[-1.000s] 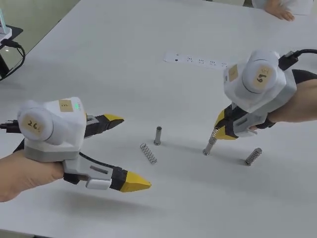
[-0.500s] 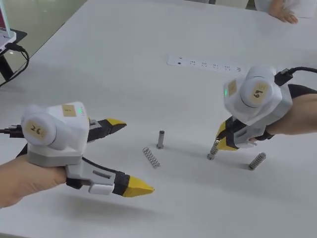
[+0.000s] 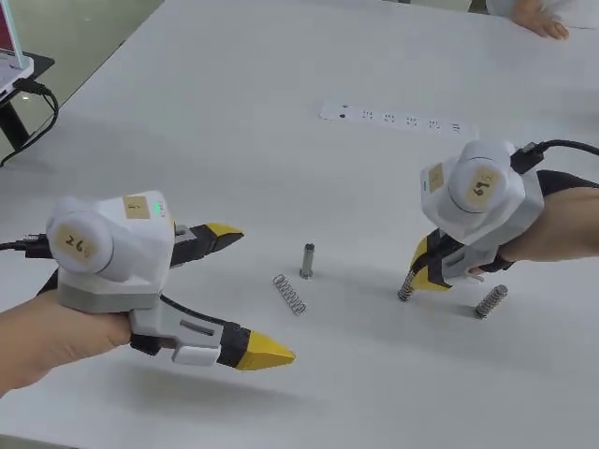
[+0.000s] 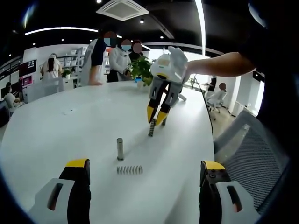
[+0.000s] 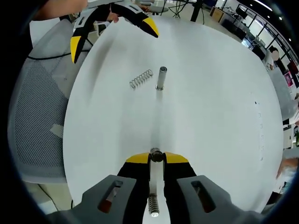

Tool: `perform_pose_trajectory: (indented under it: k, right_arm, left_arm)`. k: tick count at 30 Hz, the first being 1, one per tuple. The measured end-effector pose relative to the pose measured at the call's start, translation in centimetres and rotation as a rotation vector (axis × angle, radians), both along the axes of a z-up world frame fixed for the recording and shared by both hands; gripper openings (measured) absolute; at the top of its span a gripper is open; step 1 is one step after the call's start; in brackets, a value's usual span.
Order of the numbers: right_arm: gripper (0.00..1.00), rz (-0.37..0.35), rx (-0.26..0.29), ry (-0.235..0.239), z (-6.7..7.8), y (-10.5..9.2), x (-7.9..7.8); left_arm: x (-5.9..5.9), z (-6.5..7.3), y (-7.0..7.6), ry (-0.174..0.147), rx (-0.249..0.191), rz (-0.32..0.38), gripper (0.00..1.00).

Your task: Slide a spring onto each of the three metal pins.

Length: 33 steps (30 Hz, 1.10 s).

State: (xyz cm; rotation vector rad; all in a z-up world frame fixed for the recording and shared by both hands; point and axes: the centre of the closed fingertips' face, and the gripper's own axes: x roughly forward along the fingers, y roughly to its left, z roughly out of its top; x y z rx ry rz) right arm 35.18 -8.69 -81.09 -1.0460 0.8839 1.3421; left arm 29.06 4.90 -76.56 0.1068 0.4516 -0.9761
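"What's the room like?"
"Big and open. A long white table [image 3: 215,122] with a power strip [image 3: 401,119] lying far out on it, and a grey mesh chair [image 4: 257,149] standing beside it."
"And overhead?"
"A dark ceiling [image 4: 163,18] with bright light strips [image 4: 202,23] and a square vent [image 4: 122,8]. A potted plant [image 4: 142,70] stands at the table's far end."

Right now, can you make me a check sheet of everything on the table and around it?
Surface: white table, no spills seen.
Job's things: bare pin upright; loose spring lying beside it; second pin tilted, wearing a spring; third pin looks covered by a spring.
Clutter: power strip on the far side.
Grippers: left gripper open, above the table; right gripper shut on the second pin.
Cables: black cable from the right gripper; another cable beside the table.
Surroundings: people, plant, mesh chair.
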Motion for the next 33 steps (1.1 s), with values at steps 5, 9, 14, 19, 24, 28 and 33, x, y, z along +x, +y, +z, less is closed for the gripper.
perform_pose_trajectory:
  k: [5,9,14,19,24,28,33]
  right_arm:
    - [0.07,-0.015,0.019,0.016,0.05,0.17,0.05]
    - [0.08,-0.002,0.016,0.019,0.15,0.15,-0.11]
    - [0.08,0.026,0.009,0.015,0.20,0.23,-0.26]
    - [0.08,0.027,0.002,0.018,0.18,0.23,-0.35]
    - [0.10,0.018,0.006,0.026,0.16,0.19,-0.43]
    - [0.12,0.011,0.018,0.038,0.16,0.24,-0.52]
    - [0.22,-0.019,0.063,0.019,0.72,0.58,0.15]
  left_arm:
    - [0.28,0.19,0.08,-0.001,-0.008,0.007,0.95]
    - [0.32,0.26,-0.10,-0.002,-0.008,0.003,0.95]
    - [0.18,0.18,-0.18,0.000,-0.007,-0.001,0.95]
    - [0.10,0.20,-0.15,0.000,-0.006,-0.001,0.95]
    - [0.01,0.26,-0.07,0.001,-0.010,0.004,0.95]
    - [-0.08,0.22,-0.01,0.002,-0.006,0.004,0.95]
    - [-0.05,0.35,-0.08,0.001,-0.007,0.006,0.95]
